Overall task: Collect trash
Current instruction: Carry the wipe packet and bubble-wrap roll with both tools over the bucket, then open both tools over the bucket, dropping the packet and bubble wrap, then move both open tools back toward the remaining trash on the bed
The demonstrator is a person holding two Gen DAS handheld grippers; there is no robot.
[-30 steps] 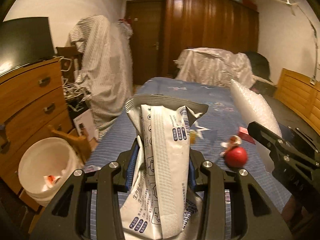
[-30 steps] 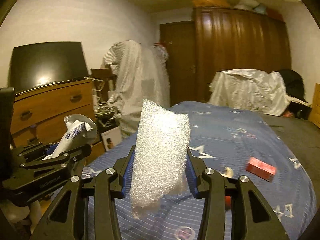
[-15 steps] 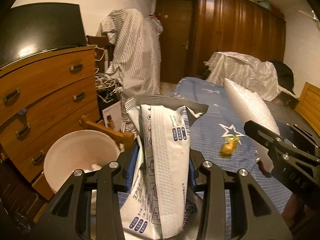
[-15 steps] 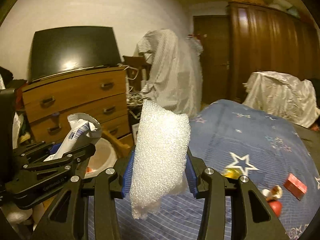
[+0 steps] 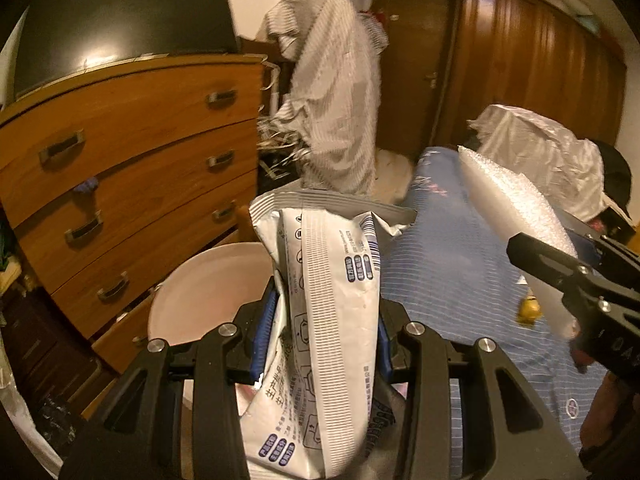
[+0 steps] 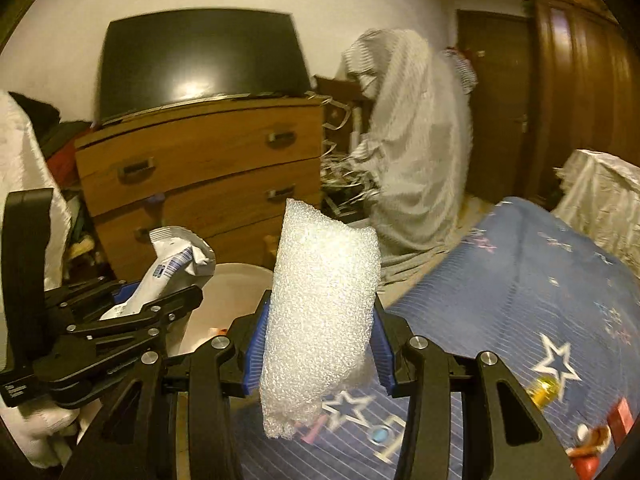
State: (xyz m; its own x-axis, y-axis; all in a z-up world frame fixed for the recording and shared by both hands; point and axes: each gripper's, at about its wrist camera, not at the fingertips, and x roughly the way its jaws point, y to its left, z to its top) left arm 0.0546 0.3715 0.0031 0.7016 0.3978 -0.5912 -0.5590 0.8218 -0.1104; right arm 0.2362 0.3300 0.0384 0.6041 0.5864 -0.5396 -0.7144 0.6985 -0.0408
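Observation:
My left gripper (image 5: 320, 332) is shut on a crumpled white printed wrapper (image 5: 324, 300) and holds it just in front of a white bin (image 5: 212, 288) by the bed. My right gripper (image 6: 318, 332) is shut on a piece of white bubble wrap (image 6: 320, 304). The right wrist view shows the left gripper (image 6: 160, 304) with the wrapper (image 6: 176, 264) over the white bin (image 6: 228, 296). The left wrist view shows the right gripper (image 5: 576, 280) and the bubble wrap (image 5: 516, 220) at the right, over the blue bed (image 5: 460, 280).
A wooden chest of drawers (image 5: 120, 168) with a dark TV (image 5: 120, 24) stands left of the bin. A striped cloth (image 5: 332, 104) covers something behind it. A yellow scrap (image 6: 544, 390) and red scraps (image 6: 592, 440) lie on the blue starred bedspread (image 6: 520, 280).
Both grippers have swung left, away from the bed's middle and toward the bin and drawers. The bin has come closer and more central. Each still holds its item.

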